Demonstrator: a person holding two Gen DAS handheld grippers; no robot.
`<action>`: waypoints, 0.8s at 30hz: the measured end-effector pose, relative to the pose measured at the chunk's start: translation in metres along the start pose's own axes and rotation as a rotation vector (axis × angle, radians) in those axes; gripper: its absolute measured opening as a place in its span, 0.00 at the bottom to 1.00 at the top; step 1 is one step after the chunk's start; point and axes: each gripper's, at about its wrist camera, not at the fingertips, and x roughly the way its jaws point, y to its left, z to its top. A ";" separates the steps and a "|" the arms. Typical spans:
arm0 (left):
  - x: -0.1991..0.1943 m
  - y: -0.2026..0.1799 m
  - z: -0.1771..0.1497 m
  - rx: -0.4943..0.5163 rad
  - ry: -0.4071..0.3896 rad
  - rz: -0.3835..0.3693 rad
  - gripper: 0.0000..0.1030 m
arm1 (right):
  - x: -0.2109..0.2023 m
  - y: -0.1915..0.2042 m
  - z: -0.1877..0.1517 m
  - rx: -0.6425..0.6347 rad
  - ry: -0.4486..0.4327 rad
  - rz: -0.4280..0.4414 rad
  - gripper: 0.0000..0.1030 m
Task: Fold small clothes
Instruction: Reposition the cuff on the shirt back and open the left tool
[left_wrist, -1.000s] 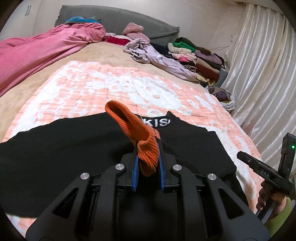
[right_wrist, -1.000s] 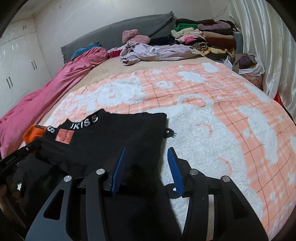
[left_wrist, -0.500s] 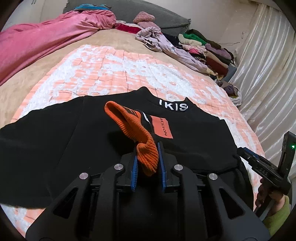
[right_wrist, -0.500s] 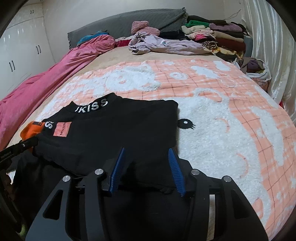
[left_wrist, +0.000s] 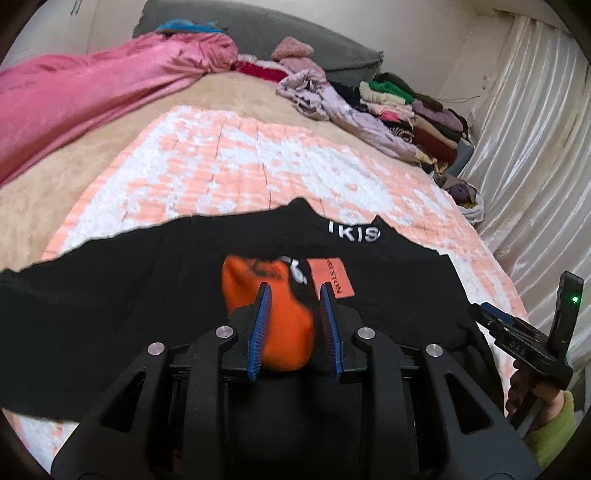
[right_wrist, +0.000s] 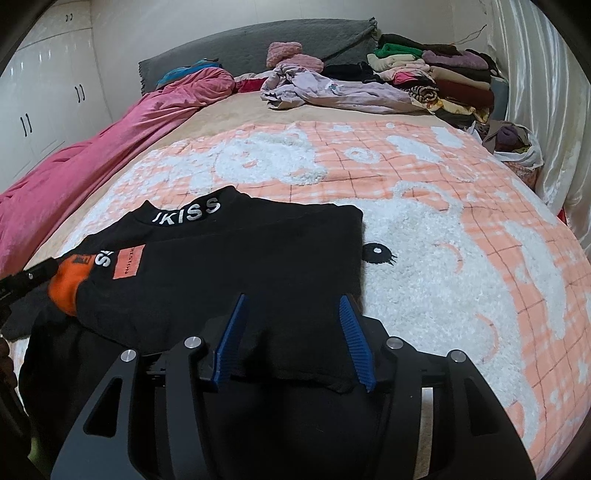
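Black top (left_wrist: 155, 317) spread flat across the lower half of the left wrist view, on a peach-and-white blanket (left_wrist: 266, 162); white lettering on the collar (left_wrist: 354, 233) right of centre, an orange label (left_wrist: 331, 282) just below it. Orange cuff (left_wrist: 280, 325) lying on the black cloth at lower centre, between the blue pads (left_wrist: 259, 334) of the left gripper (left_wrist: 293, 291); jaws just been opening, a gap showing on the right side, left pad possibly still brushing the knit, hard to tell through the blur. In the right wrist view, same top (right_wrist: 236, 266) filling the lower left, orange cuff (right_wrist: 68, 288) at far left. Right gripper (right_wrist: 291, 299) at bottom centre, jaws just been opening and standing wide, near edge of the black cloth lying between the pads (right_wrist: 354, 338) without being pinched. Pink duvet (right_wrist: 85, 162) at upper left, lilac garment (right_wrist: 332, 92) and a stack of folded clothes (right_wrist: 443, 77) at upper right, pale curtain (left_wrist: 535, 140) along the right edge.
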 end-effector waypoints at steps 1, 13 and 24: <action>-0.001 -0.003 0.000 0.014 -0.012 0.007 0.18 | 0.001 0.002 0.000 -0.004 0.000 0.002 0.49; 0.043 -0.033 -0.021 0.122 0.125 0.046 0.19 | 0.020 0.012 -0.009 -0.048 0.066 0.017 0.49; 0.019 0.057 -0.005 -0.206 0.088 0.002 0.31 | 0.027 0.003 -0.016 -0.020 0.102 0.021 0.50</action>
